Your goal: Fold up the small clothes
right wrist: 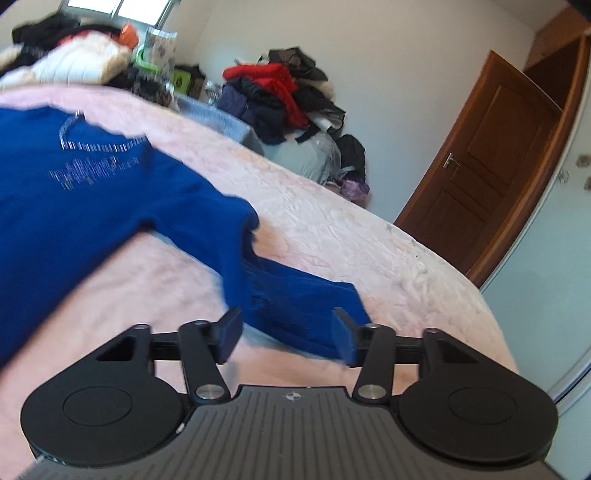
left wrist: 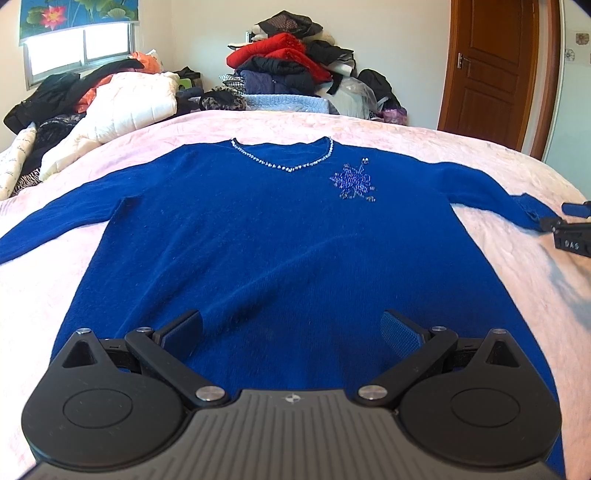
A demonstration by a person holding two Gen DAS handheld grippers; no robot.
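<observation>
- One blue sweater lay flat, front up, on the pink bedspread; both sleeves spread out to the sides, neckline away from me.
- One beaded trim ran round its neckline, and one sequin flower patch sat on the chest.
- Two grippers in use. My left gripper hung over the sweater's hem, jaws wide apart, nothing between them.
- My right gripper sat at the sleeve cuff; jaws partly apart, cuff lying between the pads, and I could not tell if the pads pressed on it. That view was blurred.
- Writing: I read "DAS" on the right gripper's body at the left view's edge. Nothing else was legible.
- Two clothes heaps behind the bed: one pile with a red garment near the top, one heap with a white quilted piece.
- One wooden door, one window under a lotus-print blind.
- Containers: one green box-like thing among the clutter, contents unclear.
</observation>
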